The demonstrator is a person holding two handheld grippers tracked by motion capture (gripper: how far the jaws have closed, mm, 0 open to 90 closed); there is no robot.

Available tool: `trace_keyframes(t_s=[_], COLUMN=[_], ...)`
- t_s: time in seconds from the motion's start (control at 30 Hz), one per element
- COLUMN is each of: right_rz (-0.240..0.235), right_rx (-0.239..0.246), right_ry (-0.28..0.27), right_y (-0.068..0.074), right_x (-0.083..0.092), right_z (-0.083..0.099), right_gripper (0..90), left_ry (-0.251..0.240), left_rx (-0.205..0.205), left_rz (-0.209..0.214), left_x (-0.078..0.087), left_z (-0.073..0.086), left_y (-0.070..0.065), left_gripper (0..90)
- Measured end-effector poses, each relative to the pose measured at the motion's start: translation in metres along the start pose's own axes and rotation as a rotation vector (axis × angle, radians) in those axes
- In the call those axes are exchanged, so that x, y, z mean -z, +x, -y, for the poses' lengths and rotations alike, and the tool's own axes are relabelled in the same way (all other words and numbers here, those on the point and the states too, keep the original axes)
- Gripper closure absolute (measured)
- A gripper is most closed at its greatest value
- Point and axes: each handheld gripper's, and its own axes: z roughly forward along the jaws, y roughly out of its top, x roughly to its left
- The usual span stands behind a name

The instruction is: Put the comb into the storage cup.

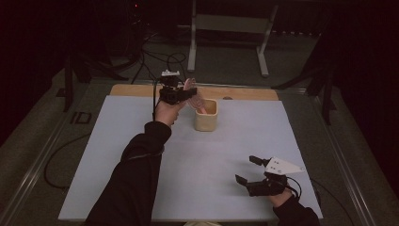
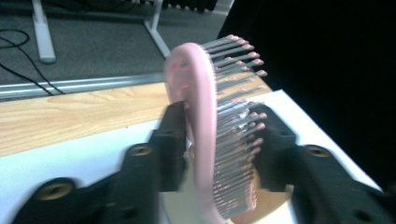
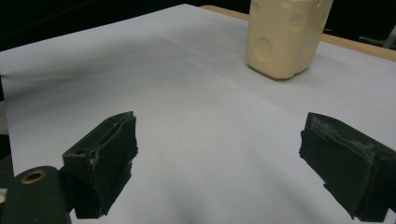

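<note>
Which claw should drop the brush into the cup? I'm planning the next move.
Left. The left claw already grips the pink brush right over the cream cup; the right claw sits open and apart from the cup.

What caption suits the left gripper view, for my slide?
Left gripper shut on a pink hairbrush above a cream container.

Pink brush (image 2: 205, 135), bristles sideways, pinched upright between the left fingers (image 2: 168, 144); lower end inside cream cup (image 1: 206, 115) below.
</note>
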Motion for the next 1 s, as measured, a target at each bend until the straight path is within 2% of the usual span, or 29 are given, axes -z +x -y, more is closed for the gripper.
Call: trace_keyframes(t_s=[0.07, 0.1, 0.13, 0.2, 0.23, 0.27, 0.4, 0.47, 0.7, 0.87, 1.0], right_rz=[-0.001, -0.002, -0.002, -0.001, 0.0, 0.0, 0.003, 0.0, -0.001, -0.003, -0.004], right_rx=[0.002, 0.005, 0.005, 0.006, 0.003, 0.003, -0.001, 0.004, -0.003, -0.007, -0.011], right_ry=[0.002, 0.001, 0.001, 0.002, 0.002, 0.002, 0.001, 0.002, 0.001, 0.003, 0.002], right_y=[0.0, 0.0, 0.0, 0.0, 0.0, 0.0, 0.0, 0.0, -0.001, -0.002, -0.002], right_x=[0.0, -0.001, -0.001, -0.001, 0.0, 0.0, 0.0, 0.0, -0.001, -0.002, -0.002], right_z=[0.0, 0.0, 0.0, 0.0, 0.0, 0.0, 0.0, 0.0, 0.0, 0.001, 0.001], right_gripper=[10.4, 10.4, 10.4, 10.4, 10.4, 10.4, 10.4, 10.4, 10.4, 10.4, 10.4], left_ry=[0.021, 0.032, 0.038, 0.043, 0.05, 0.051, 0.054, 0.059, 0.033, 0.026, 0.034], left_rx=[0.001, 0.0, -0.004, -0.01, -0.031, -0.035, -0.052, -0.065, -0.102, -0.108, -0.119], left_rz=[0.009, 0.004, 0.008, 0.004, 0.013, 0.027, 0.025, 0.026, 0.019, 0.007, 0.019], left_x=[0.0, 0.0, 0.0, 0.0, 0.002, 0.002, 0.004, 0.006, 0.014, 0.02, 0.022], left_z=[-0.001, -0.002, -0.002, -0.002, -0.001, -0.001, 0.0, 0.0, 0.002, 0.001, 0.0], left_y=[0.0, 0.0, 0.0, -0.001, -0.002, -0.002, -0.003, -0.003, -0.002, 0.0, 0.0], left_gripper=[43.7, 33.7, 33.7, 26.8, 16.8, 16.8, 5.3, 2.0, 0.3, 0.3, 0.3])
